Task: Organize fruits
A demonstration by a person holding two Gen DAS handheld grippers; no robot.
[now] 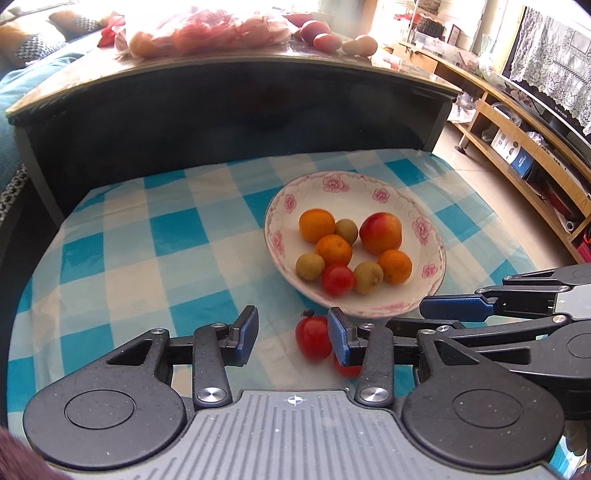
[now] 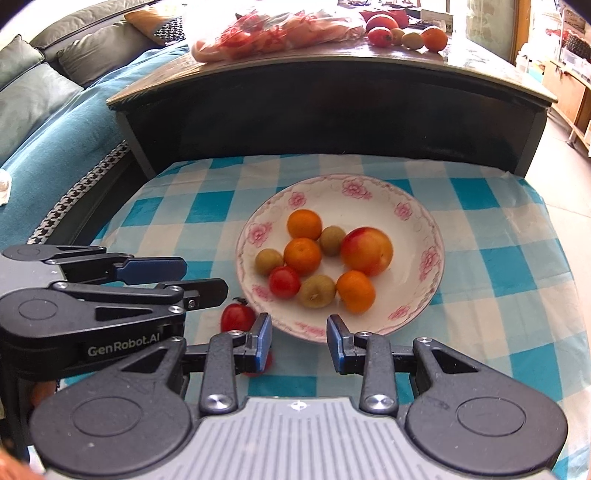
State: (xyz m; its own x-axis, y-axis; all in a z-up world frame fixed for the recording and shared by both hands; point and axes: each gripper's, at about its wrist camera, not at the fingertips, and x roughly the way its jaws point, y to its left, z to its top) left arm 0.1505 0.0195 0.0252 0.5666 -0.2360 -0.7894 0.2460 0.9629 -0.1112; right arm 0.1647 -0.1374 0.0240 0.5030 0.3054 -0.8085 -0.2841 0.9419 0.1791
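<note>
A white plate with pink flowers sits on the blue checked cloth and holds oranges, small green fruits, a red-yellow peach and a cherry tomato. Two more red tomatoes lie on the cloth before the plate: one just inside my left gripper's right finger, another mostly hidden behind it. My left gripper is open and empty. My right gripper is open and empty over the plate's near rim.
A dark coffee table rises behind the cloth, with bagged fruit and loose fruit on top. A teal sofa stands left, a wooden TV shelf right.
</note>
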